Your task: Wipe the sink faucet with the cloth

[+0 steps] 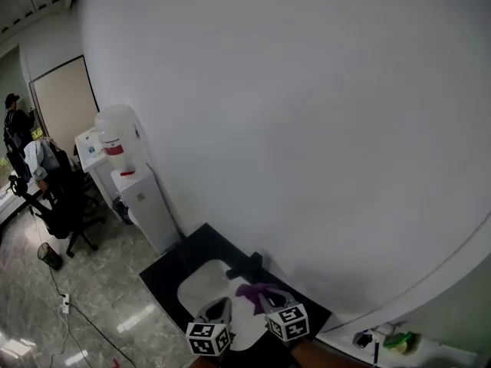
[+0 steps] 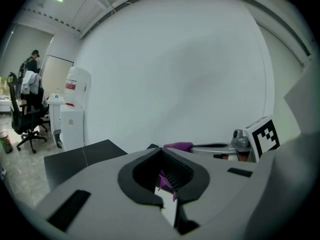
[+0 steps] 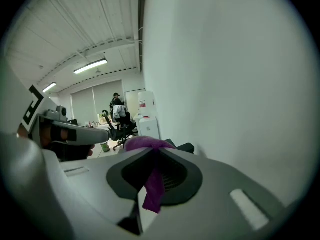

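A black faucet (image 1: 249, 265) stands at the back of a white sink (image 1: 201, 282) set in a black counter (image 1: 165, 271). My right gripper (image 1: 266, 299) is shut on a purple cloth (image 1: 257, 290), just in front of the faucet and above the basin. In the right gripper view the cloth (image 3: 151, 184) bulges over the closed tips of the right gripper (image 3: 159, 149) and hangs down between them, with the faucet (image 3: 185, 147) just beyond. My left gripper (image 1: 219, 310) hovers over the sink beside it. In its own view the left gripper (image 2: 161, 149) is shut, and a scrap of purple shows in the gap behind its tips.
A plain white wall rises directly behind the sink. To the left stand a water dispenser (image 1: 126, 175) and an office chair (image 1: 61, 205), with a person (image 1: 14, 121) far off by a door. Green items (image 1: 399, 341) lie on a ledge at the lower right.
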A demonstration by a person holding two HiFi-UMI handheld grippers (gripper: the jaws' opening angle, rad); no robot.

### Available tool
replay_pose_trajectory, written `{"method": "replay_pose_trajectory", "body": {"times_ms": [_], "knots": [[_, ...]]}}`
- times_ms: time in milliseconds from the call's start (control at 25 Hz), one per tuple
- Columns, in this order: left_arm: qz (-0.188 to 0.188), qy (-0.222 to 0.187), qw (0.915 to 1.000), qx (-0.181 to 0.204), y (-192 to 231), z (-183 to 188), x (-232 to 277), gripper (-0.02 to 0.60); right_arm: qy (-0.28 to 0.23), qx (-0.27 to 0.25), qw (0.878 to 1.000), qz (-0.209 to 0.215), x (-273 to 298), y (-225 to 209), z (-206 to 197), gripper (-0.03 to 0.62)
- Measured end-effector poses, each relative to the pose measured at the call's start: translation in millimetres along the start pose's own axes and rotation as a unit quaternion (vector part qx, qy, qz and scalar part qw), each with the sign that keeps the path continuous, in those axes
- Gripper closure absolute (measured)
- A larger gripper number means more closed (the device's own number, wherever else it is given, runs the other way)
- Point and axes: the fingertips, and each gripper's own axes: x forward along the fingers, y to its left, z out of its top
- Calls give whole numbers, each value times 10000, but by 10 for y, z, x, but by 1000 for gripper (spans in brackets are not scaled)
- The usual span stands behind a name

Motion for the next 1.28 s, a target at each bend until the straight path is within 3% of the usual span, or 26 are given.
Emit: {"method": "replay_pose_trajectory", "body": {"times_ms": [440,720,1280], "knots": [[45,-79,9999,92,-366,-8,-132,577,35,211,9991,-376,-345,-52,-20,563],[47,-220,9997,55,-422,103,-117,577,4,97,9991,-409,-372,-54,21,565],[91,-115,9999,7,-438,34,-95,577,4,238,9991,-343,-388,-53,51,565]]}}
